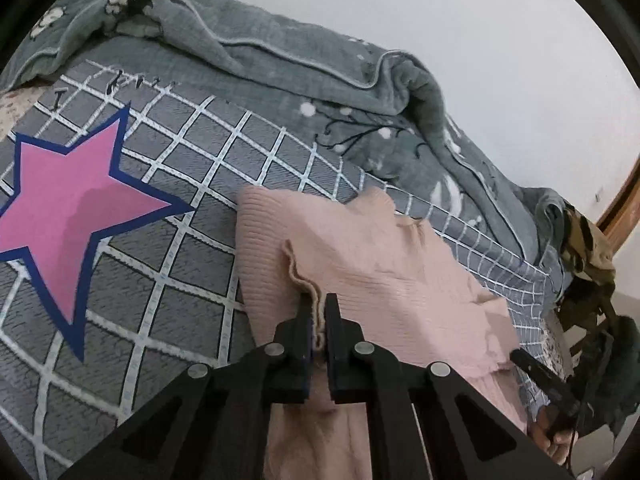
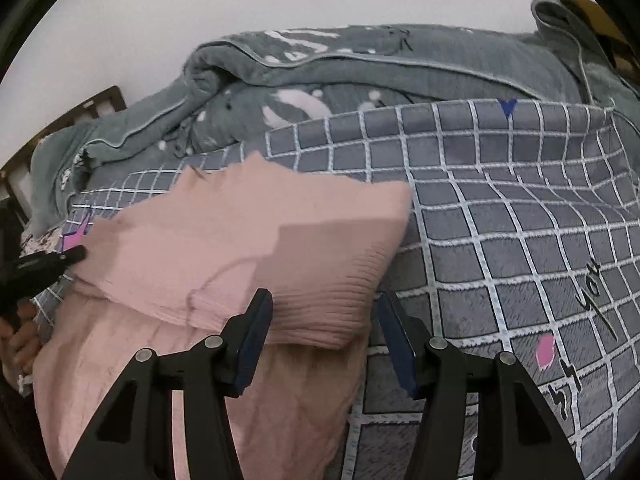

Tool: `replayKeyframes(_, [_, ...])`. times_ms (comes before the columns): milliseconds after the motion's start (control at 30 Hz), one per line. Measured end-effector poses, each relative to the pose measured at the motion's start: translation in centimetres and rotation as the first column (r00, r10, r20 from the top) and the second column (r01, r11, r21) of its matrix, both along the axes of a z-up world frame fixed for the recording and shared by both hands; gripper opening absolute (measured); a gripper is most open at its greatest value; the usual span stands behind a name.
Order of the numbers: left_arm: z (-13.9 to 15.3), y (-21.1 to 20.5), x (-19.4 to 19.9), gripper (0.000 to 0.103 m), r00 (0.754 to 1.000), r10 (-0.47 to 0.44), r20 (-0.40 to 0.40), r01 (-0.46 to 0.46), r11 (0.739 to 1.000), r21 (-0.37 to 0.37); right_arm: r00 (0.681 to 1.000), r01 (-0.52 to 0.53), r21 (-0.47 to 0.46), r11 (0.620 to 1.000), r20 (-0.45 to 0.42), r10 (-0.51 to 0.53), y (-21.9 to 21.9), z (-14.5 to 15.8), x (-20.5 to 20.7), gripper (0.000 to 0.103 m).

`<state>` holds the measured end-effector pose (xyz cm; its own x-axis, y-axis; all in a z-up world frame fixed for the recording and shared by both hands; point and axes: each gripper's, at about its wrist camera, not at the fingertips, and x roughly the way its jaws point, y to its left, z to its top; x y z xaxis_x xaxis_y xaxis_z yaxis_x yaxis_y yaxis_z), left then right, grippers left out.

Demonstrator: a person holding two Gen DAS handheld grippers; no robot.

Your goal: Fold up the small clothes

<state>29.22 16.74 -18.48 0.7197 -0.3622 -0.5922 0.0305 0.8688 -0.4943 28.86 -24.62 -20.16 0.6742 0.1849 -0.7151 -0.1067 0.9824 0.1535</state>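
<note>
Closest in the left wrist view, the left gripper [image 1: 319,312] is clenched on a doubled edge of the pink sweater [image 1: 360,256], a ridge of knit pinched between its pads. That sweater lies partly folded on the checked bedspread [image 1: 192,184], beside a pink star [image 1: 60,208], with a grey blanket [image 1: 280,80] bunched behind. To fold well, I judge this edge should be carried low and level so the layers do not slip.

Nearest in the right wrist view, the right gripper [image 2: 324,312] stands released, jaws apart over the sweater's ribbed corner, grasping nothing. It likely needs to close on that corner before both lift together, keeping the hem taut and square.
</note>
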Motion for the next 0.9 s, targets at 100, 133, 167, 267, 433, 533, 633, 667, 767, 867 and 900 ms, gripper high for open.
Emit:
replayKeyframes(100, [0.1, -0.2, -0.8, 0.006, 1.0, 0.006, 0.004, -0.006, 1.0, 0.023, 0.999, 0.032, 0.024, 0.999, -0.004, -0.032, -0.8, -0.2, 0.0, 0.055])
replayKeyframes(133, [0.0, -0.3, -0.9, 0.006, 1.0, 0.011, -0.001, -0.011, 0.999, 0.039, 0.999, 0.038, 0.031, 0.999, -0.008, -0.038, -0.9, -0.3, 0.1, 0.055])
replayKeyframes(167, [-0.1, -0.5, -0.9, 0.006, 1.0, 0.017, -0.007, -0.017, 0.998, 0.063, 0.999, 0.044, 0.039, 0.998, -0.017, -0.044, -1.1, -0.6, 0.2, 0.055])
replayKeyframes(267, [-0.2, -1.4, -1.0, 0.01, 1.0, 0.029, -0.004, -0.029, 0.989, 0.148, 0.998, 0.051, 0.041, 0.998, -0.042, -0.049, -1.2, -1.0, 0.6, 0.055])
replayKeyframes(433, [0.9, -1.8, -0.8, 0.014, 0.997, 0.058, 0.042, -0.066, 0.975, 0.212, 0.999, 0.054, 0.047, 0.997, 0.001, -0.054, -1.2, -0.2, 0.5, 0.055])
replayKeyframes(533, [1.0, -1.7, 0.2, 0.024, 0.997, 0.076, 0.035, -0.081, 0.975, 0.205, 0.999, 0.047, 0.051, 0.998, 0.006, -0.047, -1.1, 0.0, 1.2, 0.055])
replayKeyframes(633, [0.4, -1.7, 1.2, 0.024, 0.995, 0.095, 0.018, -0.097, 0.972, 0.214, 0.999, 0.037, 0.035, 0.999, -0.04, -0.036, -0.7, -0.8, 2.1, 0.055])
replayKeyframes(667, [0.1, -1.8, 1.5, 0.024, 0.995, 0.102, 0.005, -0.1, 0.969, 0.228, 0.998, 0.04, 0.032, 0.999, -0.057, -0.038, -0.8, -1.1, 2.3, 0.055])
replayKeyframes(767, [-0.9, -2.0, 2.4, 0.027, 0.994, 0.103, -0.04, -0.089, 0.963, 0.253, 0.994, 0.064, 0.042, 0.997, -0.094, -0.06, -1.3, -1.7, 2.7, 0.055])
replayKeyframes(867, [-0.9, -2.4, 2.3, 0.032, 0.995, 0.095, -0.033, -0.082, 0.959, 0.27, 0.991, 0.089, 0.028, 0.996, -0.106, -0.086, -1.4, -2.0, 2.8, 0.055])
replayKeyframes(900, [-0.9, -2.6, 2.2, 0.033, 0.995, 0.092, -0.032, -0.08, 0.958, 0.276, 0.991, 0.089, 0.018, 0.996, -0.103, -0.087, -1.3, -1.9, 2.8, 0.055])
